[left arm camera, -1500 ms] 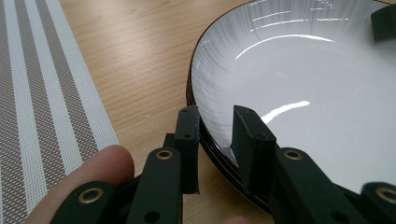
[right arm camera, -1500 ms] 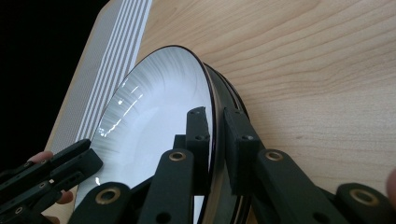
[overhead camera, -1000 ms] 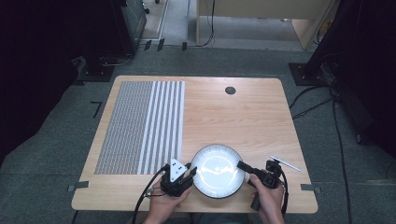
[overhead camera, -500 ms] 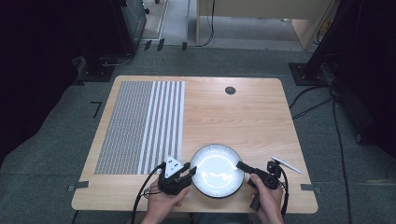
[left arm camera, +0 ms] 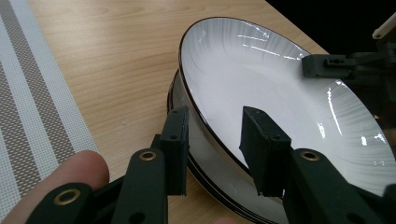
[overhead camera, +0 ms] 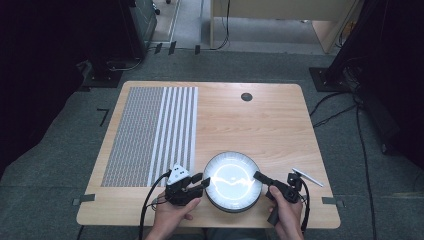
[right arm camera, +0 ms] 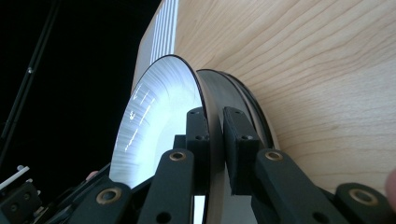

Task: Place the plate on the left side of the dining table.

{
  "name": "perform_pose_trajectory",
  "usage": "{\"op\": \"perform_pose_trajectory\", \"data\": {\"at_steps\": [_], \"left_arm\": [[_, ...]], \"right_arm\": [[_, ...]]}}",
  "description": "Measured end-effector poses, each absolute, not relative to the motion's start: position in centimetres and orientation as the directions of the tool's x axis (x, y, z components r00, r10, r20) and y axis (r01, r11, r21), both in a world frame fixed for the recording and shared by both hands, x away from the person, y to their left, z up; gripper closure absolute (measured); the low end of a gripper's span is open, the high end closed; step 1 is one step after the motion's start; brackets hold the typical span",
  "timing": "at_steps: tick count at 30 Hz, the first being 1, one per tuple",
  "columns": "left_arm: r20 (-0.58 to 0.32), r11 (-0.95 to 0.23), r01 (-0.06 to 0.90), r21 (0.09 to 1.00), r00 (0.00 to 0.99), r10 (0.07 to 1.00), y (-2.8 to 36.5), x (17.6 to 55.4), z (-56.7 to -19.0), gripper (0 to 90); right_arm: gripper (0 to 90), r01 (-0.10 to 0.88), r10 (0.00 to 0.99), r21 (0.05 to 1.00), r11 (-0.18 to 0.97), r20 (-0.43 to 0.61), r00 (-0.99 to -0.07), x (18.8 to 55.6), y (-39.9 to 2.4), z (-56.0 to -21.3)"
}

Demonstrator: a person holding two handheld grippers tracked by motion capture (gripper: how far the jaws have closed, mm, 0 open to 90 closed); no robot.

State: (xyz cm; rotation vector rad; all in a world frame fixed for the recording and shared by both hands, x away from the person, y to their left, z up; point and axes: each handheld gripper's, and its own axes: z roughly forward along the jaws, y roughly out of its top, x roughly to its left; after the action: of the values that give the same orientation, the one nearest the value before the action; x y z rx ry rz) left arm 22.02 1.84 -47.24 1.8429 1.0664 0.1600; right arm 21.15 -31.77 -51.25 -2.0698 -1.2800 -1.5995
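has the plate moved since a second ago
No. The plate sits at the same spot beside the striped mat, near the table's front edge; the left claw has just been opening.

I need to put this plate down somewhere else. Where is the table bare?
Bare wood lies between the mat and the table's right edge, from the plate back to the black grommet. It is crowded at the near edge: both tongs, the plate, a white stick.

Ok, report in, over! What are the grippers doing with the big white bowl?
Left hand-held gripper straddles bowl rim, jaws just opening. Right hand-held gripper clamped on opposite rim. Nothing in the way.
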Motion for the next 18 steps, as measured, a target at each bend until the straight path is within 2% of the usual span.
{"op": "perform_pose_trajectory", "data": {"at_steps": [18], "left_arm": [[-0.361, -0.140, 0.632, 0.763, 0.595, 0.719, 2.3, 22.4, -46.1, 63.6]], "right_arm": [[82.0, 0.743, 0.488, 0.337, -0.578, 0.873, -0.017, 20.8, -30.4, -49.3]]}}
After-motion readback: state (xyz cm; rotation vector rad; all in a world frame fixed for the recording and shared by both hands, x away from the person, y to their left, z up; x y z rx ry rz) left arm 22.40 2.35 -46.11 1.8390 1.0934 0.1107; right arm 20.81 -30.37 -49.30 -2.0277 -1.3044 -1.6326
